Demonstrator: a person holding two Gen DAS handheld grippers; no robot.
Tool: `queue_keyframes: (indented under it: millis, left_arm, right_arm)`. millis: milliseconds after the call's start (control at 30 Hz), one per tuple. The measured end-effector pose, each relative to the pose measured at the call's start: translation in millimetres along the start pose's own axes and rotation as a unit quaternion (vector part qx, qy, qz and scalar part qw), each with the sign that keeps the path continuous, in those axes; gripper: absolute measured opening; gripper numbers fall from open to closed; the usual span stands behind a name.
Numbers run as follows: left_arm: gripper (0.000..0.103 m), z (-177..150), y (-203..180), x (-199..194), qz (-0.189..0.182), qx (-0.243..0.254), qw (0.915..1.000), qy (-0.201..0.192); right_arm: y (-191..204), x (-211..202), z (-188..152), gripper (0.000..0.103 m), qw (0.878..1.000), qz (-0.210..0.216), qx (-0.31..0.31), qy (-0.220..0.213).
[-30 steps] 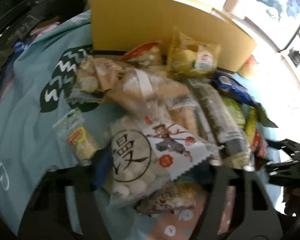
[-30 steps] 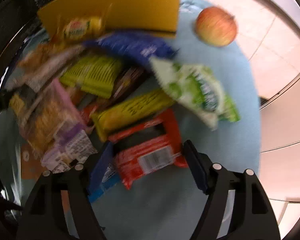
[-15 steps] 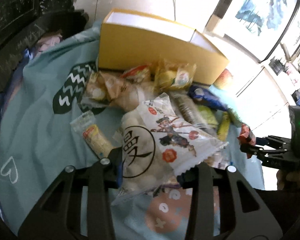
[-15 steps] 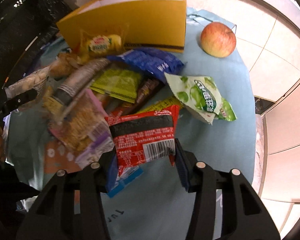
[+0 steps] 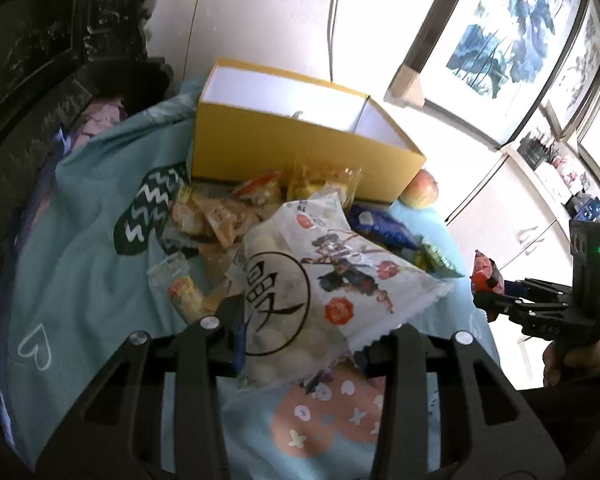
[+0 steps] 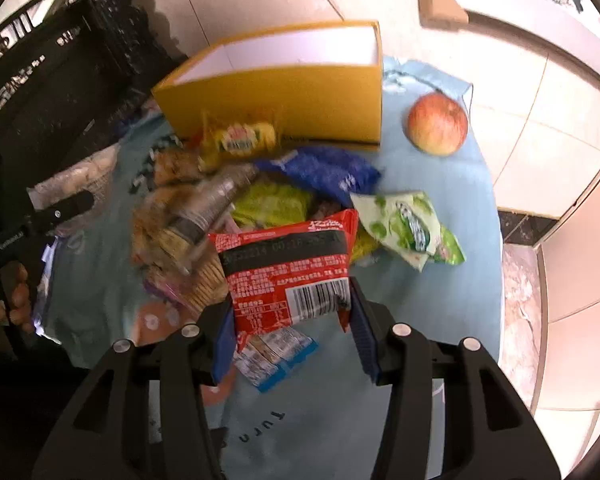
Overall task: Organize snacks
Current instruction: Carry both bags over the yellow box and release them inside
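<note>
— Two packets held up over the snack pile [image 6: 220, 216]?
— Yes. Left gripper [image 5: 308, 332] clamps the white bag [image 5: 320, 280], its big character half hidden; right gripper [image 6: 292, 320] pinches the red packet [image 6: 288, 264], small print unreadable.

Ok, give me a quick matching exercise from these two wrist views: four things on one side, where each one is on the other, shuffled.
Things:
1. white snack bag
2. red snack packet
3. apple
4. yellow box

Places:
A. on the blue cloth, right of the box
B. between the right gripper's fingers
C. behind the snack pile, open
D. between the left gripper's fingers

Pairs: 1-D, 2-B, 3-A, 4-C
</note>
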State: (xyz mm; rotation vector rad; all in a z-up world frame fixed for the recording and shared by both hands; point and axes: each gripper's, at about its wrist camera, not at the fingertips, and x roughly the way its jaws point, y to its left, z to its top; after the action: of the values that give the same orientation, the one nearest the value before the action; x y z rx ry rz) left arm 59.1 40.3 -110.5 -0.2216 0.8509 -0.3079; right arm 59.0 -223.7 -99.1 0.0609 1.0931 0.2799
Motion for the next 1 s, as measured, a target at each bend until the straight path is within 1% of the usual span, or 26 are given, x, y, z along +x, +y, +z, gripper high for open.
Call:
queue_keyframes:
  millis: [133, 233, 367, 433, 500, 533, 667, 700, 733, 767, 800, 833, 867, 900, 967, 1000]
  left_arm:
    - [0.039, 15.0, -6.3, -10.9, -0.001, 0.002, 0.9998, -0.018]
    - [0.040, 32.8, -12.3, -13.2, -0.001, 0.001, 0.9995, -0.033]
    - [0.040, 62.2, -20.6, -6.9, -0.001, -0.004, 0.9989, -0.047]
    - [0.040, 83.8, -27.8, -0.2, 0.001, -0.002, 0.9984, -0.057]
    - [0.040, 104.2, -33.9, 5.6, 0.000, 0.001, 0.9978, -0.066]
    - [0.040, 119.8, -37.3, 10.0, 0.000, 0.002, 0.9973, -0.073]
    - [0.040, 177.1, -49.1, 28.1, -0.002, 0.006, 0.9963, -0.086]
    - [0.040, 196.6, -53.9, 35.7, 0.007, 0.015, 0.9958, -0.090]
    - [0.041, 209.3, -56.4, 40.8, 0.016, 0.022, 0.9952, -0.094]
    - [0.044, 224.7, -58.6, 48.8, 0.031, 0.030, 0.9943, -0.097]
    - [0.051, 234.4, -58.4, 55.4, 0.042, 0.032, 0.9940, -0.095]
    - [0.078, 245.1, -56.4, 66.7, 0.053, 0.030, 0.9946, -0.084]
    - [0.086, 251.0, -53.1, 75.0, 0.070, 0.024, 0.9946, -0.073]
    - [0.086, 254.1, -48.3, 81.0, 0.087, 0.016, 0.9937, -0.070]
    - [0.086, 251.6, -37.5, 89.0, 0.091, 0.006, 0.9946, -0.050]
    - [0.086, 246.2, -32.5, 89.2, 0.090, 0.002, 0.9948, -0.047]
  right_arm:
    - [5.3, -16.4, 17.0, 0.050, 1.000, 0.013, 0.000, -0.025]
    - [9.6, -23.3, 34.0, 0.050, 0.999, 0.021, -0.002, -0.042]
    - [15.9, -30.7, 68.6, 0.050, 0.997, 0.022, -0.017, -0.067]
    - [17.9, -31.8, 88.3, 0.050, 0.996, 0.021, -0.021, -0.078]
    - [15.8, -32.7, 115.0, 0.050, 0.995, 0.017, -0.025, -0.091]
    - [14.6, -33.5, 124.5, 0.050, 0.995, 0.017, -0.026, -0.095]
    - [8.8, -30.3, 188.4, 0.050, 0.992, -0.001, -0.032, -0.121]
    - [8.2, -28.3, 205.2, 0.051, 0.991, -0.007, -0.031, -0.129]
    - [7.0, -25.9, 217.2, 0.052, 0.991, -0.010, -0.030, -0.133]
    - [5.2, -19.1, 237.7, 0.054, 0.991, -0.013, -0.029, -0.131]
    - [4.4, -10.2, 252.8, 0.068, 0.992, -0.013, -0.028, -0.122]
    - [3.0, -3.3, 262.0, 0.076, 0.993, -0.019, -0.029, -0.115]
    - [2.9, 7.3, 269.7, 0.082, 0.993, -0.048, -0.036, -0.105]
    - [3.1, 14.8, 272.4, 0.082, 0.992, -0.066, -0.044, -0.097]
    - [2.6, 21.9, 266.2, 0.082, 0.992, -0.069, -0.050, -0.090]
    - [1.1, 22.9, 260.7, 0.082, 0.992, -0.064, -0.047, -0.094]
